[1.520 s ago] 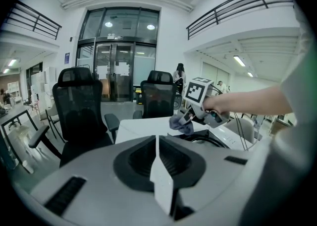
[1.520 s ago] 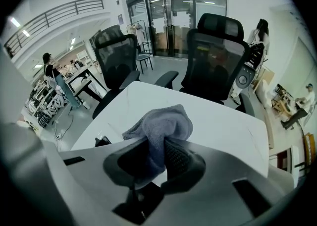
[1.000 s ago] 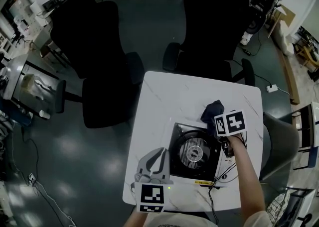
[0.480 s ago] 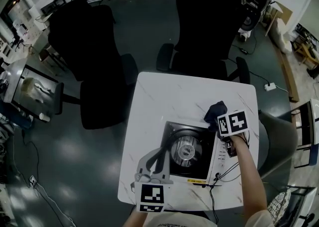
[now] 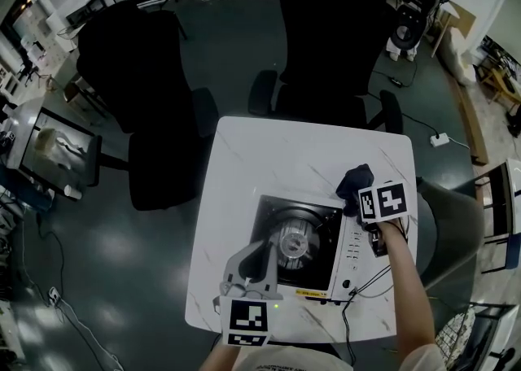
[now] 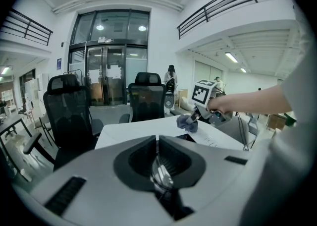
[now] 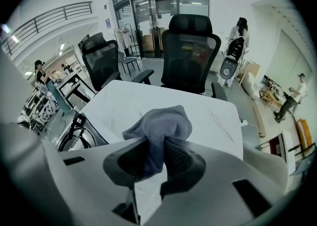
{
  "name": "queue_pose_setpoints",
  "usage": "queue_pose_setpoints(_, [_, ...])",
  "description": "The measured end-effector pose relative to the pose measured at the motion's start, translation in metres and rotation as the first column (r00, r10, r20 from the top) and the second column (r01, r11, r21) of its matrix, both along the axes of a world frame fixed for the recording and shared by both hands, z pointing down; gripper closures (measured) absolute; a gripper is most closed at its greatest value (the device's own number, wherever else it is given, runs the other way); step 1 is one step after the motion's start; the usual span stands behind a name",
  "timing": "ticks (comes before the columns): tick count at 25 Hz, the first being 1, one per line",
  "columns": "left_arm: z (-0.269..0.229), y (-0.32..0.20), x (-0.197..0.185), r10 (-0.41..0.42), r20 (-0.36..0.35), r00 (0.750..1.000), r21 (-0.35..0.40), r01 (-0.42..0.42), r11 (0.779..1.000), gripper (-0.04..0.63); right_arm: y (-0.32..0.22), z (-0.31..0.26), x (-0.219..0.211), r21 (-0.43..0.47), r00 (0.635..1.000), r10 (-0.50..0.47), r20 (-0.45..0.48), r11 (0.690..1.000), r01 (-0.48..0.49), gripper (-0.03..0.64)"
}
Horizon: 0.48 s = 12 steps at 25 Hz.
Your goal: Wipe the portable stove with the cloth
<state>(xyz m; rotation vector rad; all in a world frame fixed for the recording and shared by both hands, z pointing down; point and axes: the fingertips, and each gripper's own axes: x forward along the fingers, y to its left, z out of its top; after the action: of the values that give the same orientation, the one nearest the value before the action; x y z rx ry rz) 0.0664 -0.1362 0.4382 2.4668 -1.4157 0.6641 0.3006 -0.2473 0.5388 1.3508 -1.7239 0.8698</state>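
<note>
Cloth (image 7: 161, 121) is gripped in a bunch between the clenched jaws of the right tongs (image 7: 157, 145) and is held at the far right corner of the stove (image 5: 324, 223), which is set on the near half of the bench (image 5: 269, 158). Contact with the stove cannot be made out. The black burner top lies leftward of the cloth and nearer the person, so a sweep that way is judged to be called for. The left tongs (image 6: 157, 143) are pressed together on nothing by the stove's near left edge.
</note>
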Motion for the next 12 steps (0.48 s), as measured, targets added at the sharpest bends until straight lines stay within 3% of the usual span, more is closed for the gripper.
queue_pose_setpoints(12, [0.002,0.011,0.029,0.035,0.005,0.999,-0.004,-0.035,0.999,0.565,0.018,0.001,0.052,0.012,0.995,0.100,0.015,0.995,-0.100,0.526])
